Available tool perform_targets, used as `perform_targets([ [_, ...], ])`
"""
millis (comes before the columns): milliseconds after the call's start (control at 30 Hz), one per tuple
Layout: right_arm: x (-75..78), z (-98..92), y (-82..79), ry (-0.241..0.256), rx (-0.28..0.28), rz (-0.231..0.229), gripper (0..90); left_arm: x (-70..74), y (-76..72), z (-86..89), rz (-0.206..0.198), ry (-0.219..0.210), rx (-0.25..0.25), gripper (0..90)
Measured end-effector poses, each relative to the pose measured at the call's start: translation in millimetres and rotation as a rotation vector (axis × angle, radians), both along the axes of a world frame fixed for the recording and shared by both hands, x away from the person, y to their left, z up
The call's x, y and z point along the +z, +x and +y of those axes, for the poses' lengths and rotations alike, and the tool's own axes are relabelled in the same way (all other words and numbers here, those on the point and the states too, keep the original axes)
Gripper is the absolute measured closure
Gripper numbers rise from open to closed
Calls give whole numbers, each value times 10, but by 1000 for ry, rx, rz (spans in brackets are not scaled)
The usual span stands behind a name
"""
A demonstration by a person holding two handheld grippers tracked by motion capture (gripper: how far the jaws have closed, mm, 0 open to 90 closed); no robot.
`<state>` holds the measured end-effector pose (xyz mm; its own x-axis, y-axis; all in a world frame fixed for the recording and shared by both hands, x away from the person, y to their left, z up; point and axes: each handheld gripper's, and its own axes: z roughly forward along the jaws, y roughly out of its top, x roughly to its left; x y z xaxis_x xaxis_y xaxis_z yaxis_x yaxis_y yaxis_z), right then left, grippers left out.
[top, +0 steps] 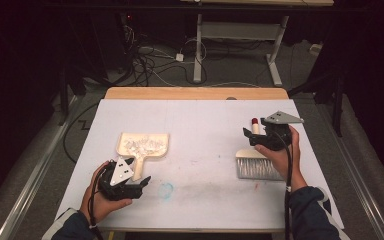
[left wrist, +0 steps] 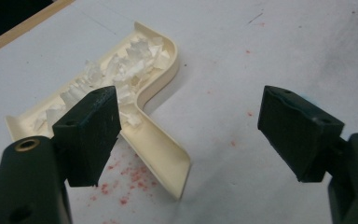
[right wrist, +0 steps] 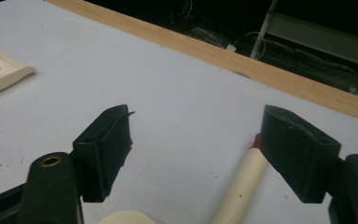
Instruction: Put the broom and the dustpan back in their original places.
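A cream dustpan [top: 156, 139] lies left of centre on the white table, with white paper scraps [top: 139, 145] in it. My left gripper [top: 142, 181] is open just in front of it. In the left gripper view the dustpan's handle [left wrist: 161, 154] runs between the jaws of that gripper [left wrist: 189, 98], close to the left one, untouched. A hand brush [top: 256, 167] with pale bristles lies at the right; its cream handle with a red tip [top: 254, 123] points away. My right gripper [top: 247, 134] hovers open over that handle [right wrist: 242, 184], which passes beside the right jaw.
The white sheet [top: 200, 125] ends at a wooden far edge [top: 195, 93]. A blue smudge [top: 166, 190] and red specks [left wrist: 130, 184] mark the surface. Beyond the table are floor cables [top: 150, 62] and the legs of another desk [top: 198, 50].
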<state>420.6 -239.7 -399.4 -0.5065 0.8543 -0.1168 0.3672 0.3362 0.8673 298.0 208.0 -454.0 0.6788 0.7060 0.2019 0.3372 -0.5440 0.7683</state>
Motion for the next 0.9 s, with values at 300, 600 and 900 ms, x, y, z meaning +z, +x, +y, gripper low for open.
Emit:
perform_targets([
  [300, 68, 45, -133, -4, 31, -11, 198, -1, -43, -24, -14, 15, -13, 175],
  [600, 118, 86, -320, -11, 73, -24, 184, -26, -94, -38, -20, 46, -27, 170],
  [900, 144, 116, -463, -34, 119, -31, 193, -29, -99, -39, -30, 44, -29, 170],
])
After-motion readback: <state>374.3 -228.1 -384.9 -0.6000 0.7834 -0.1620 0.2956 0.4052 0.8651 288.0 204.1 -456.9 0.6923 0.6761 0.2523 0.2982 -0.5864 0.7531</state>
